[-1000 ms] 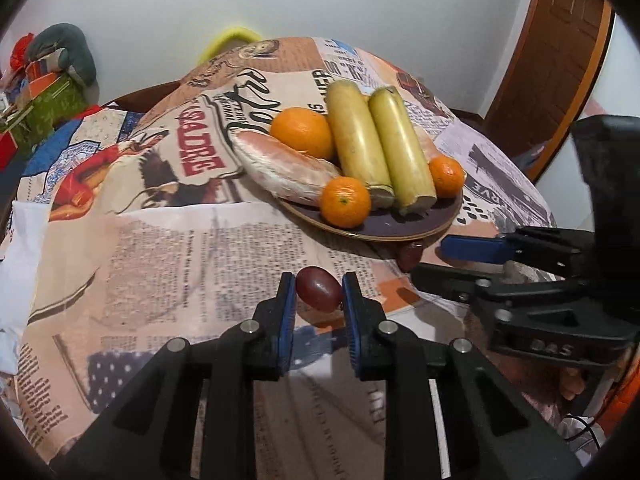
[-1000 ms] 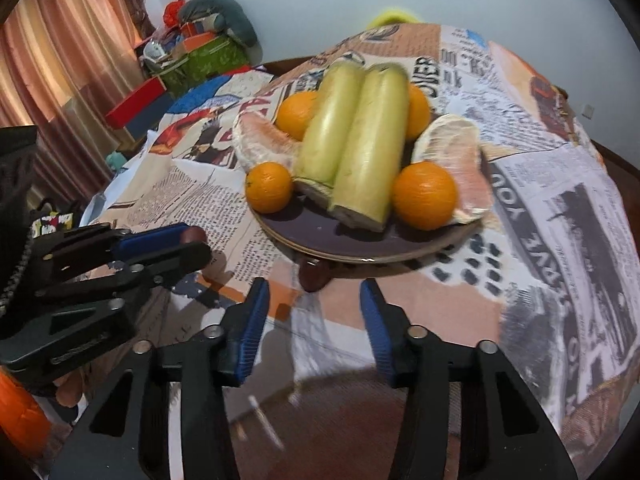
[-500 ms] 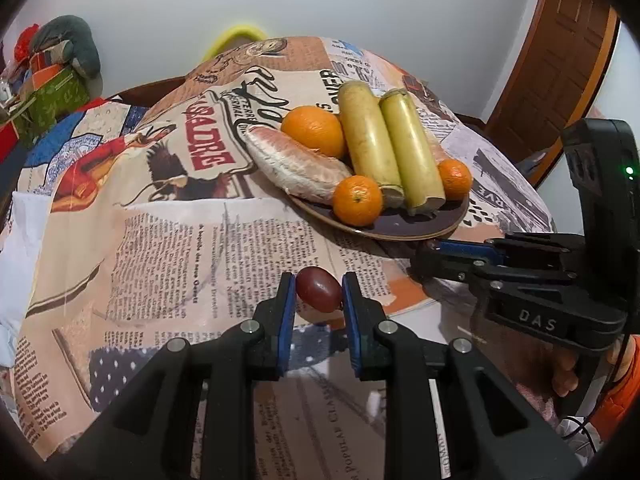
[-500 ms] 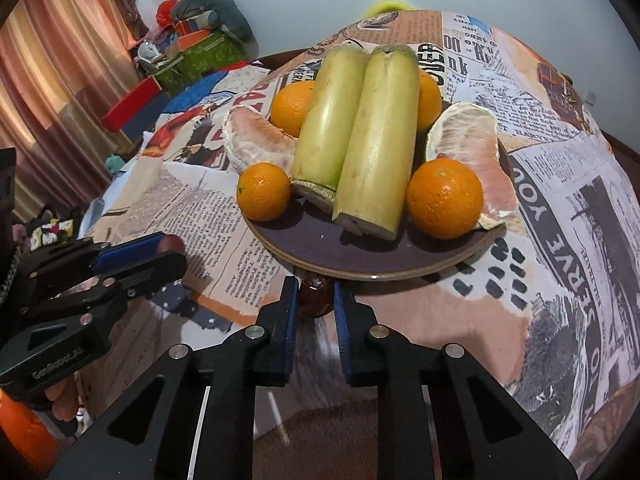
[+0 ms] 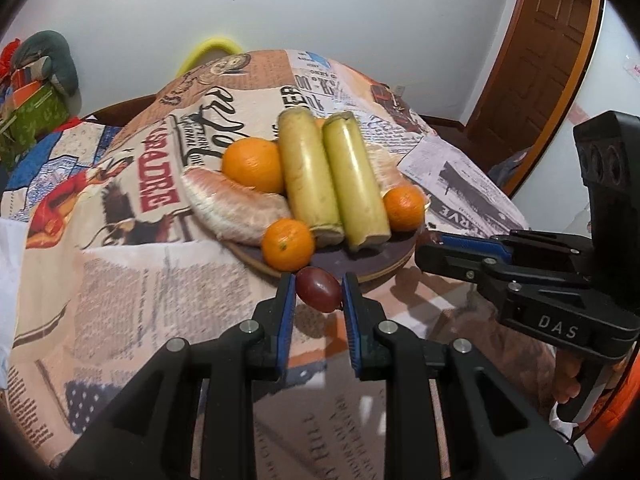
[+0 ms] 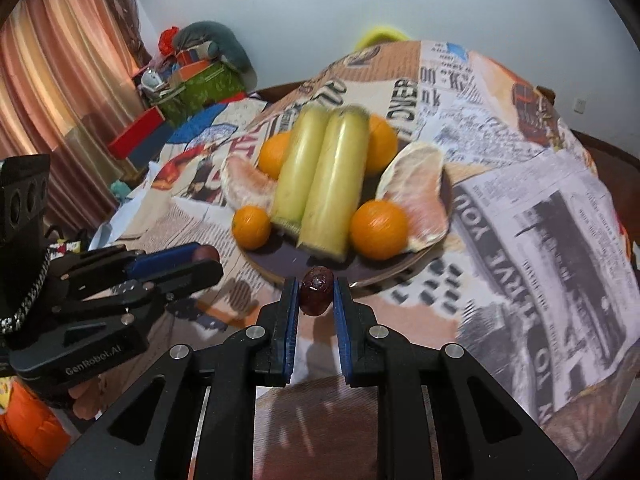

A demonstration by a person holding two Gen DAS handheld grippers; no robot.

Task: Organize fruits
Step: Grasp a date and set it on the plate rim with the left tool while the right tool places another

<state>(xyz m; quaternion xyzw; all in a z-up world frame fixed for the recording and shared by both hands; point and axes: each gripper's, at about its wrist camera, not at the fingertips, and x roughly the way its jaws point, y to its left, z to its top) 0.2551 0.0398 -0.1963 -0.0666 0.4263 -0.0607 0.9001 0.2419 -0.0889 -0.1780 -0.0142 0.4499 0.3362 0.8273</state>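
Observation:
A dark plate [image 5: 352, 262] [image 6: 280, 264] on the newspaper-print tablecloth holds two pale green sugarcane pieces [image 5: 332, 176] [image 6: 320, 184], several oranges [image 5: 252, 164] [image 6: 378, 228] and pomelo segments [image 5: 232, 208] [image 6: 416, 184]. My left gripper [image 5: 318, 292] is shut on a red jujube [image 5: 318, 289], just before the plate's near rim. My right gripper [image 6: 316, 296] is shut on another red jujube [image 6: 317, 290], lifted at the plate's near edge. Each gripper shows in the other's view, the right one [image 5: 428, 246] and the left one [image 6: 208, 260].
The round table [image 5: 120, 280] is draped in a printed cloth. Bags and boxes [image 6: 192, 80] are piled by a curtain at the left. A wooden door [image 5: 540, 52] stands at the right. A yellow chair back [image 5: 210, 50] is behind the table.
My right gripper closed on the jujube below the plate's rim and lifted it. My left gripper carried its jujube forward, up to the plate's near edge.

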